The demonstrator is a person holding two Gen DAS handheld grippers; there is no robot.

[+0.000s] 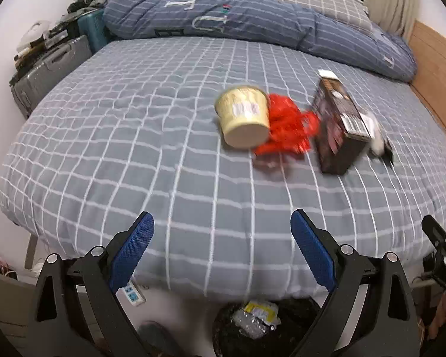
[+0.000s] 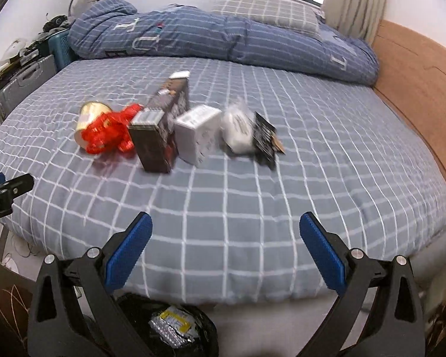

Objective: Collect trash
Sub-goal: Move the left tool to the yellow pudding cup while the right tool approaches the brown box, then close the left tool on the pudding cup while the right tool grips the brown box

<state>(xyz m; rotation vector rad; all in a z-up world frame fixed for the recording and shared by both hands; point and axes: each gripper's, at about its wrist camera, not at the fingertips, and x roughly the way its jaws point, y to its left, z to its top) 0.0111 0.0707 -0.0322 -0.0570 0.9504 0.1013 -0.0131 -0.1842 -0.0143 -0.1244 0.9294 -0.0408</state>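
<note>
In the left wrist view, the trash lies in a row on the bed point(image 1: 163, 154), well ahead of the left tool point(image 1: 223, 232): a pale yellow cup point(image 1: 243, 116) on its side, a red crumpled wrapper point(image 1: 288, 128) touching it on the right, and then a dark box point(image 1: 339, 128) with something white and black partly hidden behind it. The left tool has its two blue pads wide apart and holds nothing; it hangs above the near edge of the bed and touches nothing. Below it, on the floor, stands a black trash bag point(image 1: 297, 312) with a yellow packet and crumpled plastic inside. At the right edge a part of the other tool shows. In the right wrist view, the same row is ahead and a little to the left of the right tool point(image 2: 226, 232): the cup point(image 2: 89, 116), the red wrapper point(image 2: 110, 134), the dark box point(image 2: 160, 128), then a white box point(image 2: 197, 134) just beside it, and a white packet point(image 2: 238, 131) with a black card point(image 2: 264, 136) against it. The right tool is also spread wide and empty, over the near edge of the bed point(image 2: 252, 202). The trash bag point(image 2: 175, 324) is below, between the fingers and nearer to the left one. The picture is blurred, so labels cannot be read.
</note>
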